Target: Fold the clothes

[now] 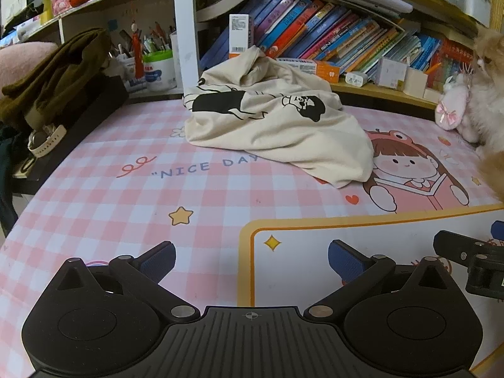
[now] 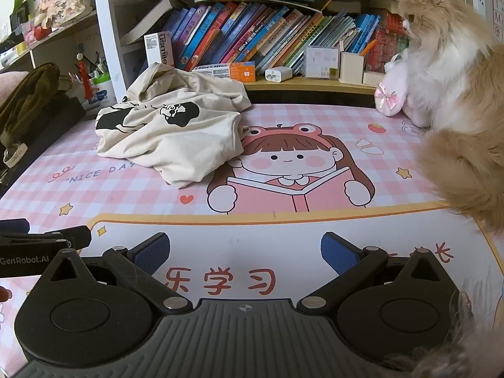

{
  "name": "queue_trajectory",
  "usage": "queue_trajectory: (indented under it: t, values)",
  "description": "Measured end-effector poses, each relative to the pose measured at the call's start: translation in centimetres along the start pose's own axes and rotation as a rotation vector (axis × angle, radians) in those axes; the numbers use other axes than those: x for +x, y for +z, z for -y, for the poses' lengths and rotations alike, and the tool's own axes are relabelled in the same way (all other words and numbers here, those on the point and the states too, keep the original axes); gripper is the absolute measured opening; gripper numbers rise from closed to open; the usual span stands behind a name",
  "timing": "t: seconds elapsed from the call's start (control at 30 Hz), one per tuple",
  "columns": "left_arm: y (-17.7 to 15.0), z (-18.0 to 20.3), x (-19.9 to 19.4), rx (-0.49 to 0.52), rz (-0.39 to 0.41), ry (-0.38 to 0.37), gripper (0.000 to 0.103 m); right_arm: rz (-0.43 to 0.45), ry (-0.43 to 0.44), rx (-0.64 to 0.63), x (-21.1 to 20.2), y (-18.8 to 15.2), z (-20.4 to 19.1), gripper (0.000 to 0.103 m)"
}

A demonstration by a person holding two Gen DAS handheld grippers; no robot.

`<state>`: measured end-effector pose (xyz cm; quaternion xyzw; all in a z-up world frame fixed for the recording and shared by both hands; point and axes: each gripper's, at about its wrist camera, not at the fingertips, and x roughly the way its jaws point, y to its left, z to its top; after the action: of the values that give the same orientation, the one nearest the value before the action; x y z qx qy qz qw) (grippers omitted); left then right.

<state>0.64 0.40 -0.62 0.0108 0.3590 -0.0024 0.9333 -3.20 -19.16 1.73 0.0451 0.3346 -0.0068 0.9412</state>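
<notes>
A cream T-shirt [image 1: 277, 126] with black cartoon print lies crumpled at the far side of the pink checked desk mat [image 1: 126, 208]; it also shows in the right wrist view [image 2: 170, 132], left of centre. My left gripper [image 1: 250, 261] is open near the front of the desk, well short of the shirt, nothing between its blue pads. My right gripper [image 2: 244, 252] is open too, over the white panel of the mat, empty. Each gripper shows at the edge of the other's view: the right gripper [image 1: 472, 261] and the left gripper [image 2: 41, 242].
A fluffy orange-and-white cat [image 2: 456, 94] sits on the mat at the right beside a pink plush toy [image 2: 390, 97]. Bookshelves [image 2: 252, 31] with books and boxes line the back. An olive garment [image 1: 53, 75] and a watch [image 1: 44, 140] lie on a black stand at the left.
</notes>
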Motion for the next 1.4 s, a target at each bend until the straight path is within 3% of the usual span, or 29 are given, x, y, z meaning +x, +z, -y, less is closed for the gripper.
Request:
queue_trajectory:
  t: [0.7, 1.4]
  values:
    - [0.0, 0.0, 0.2, 0.019, -0.025, -0.045, 0.103, 0.005, 0.024, 0.0, 0.0, 0.0, -0.4, 0.103]
    - [0.6, -0.2, 0.8, 0.037, -0.016, -0.031, 0.103, -0.017, 0.039, 0.005, 1.0, 0.4, -0.9, 0.103]
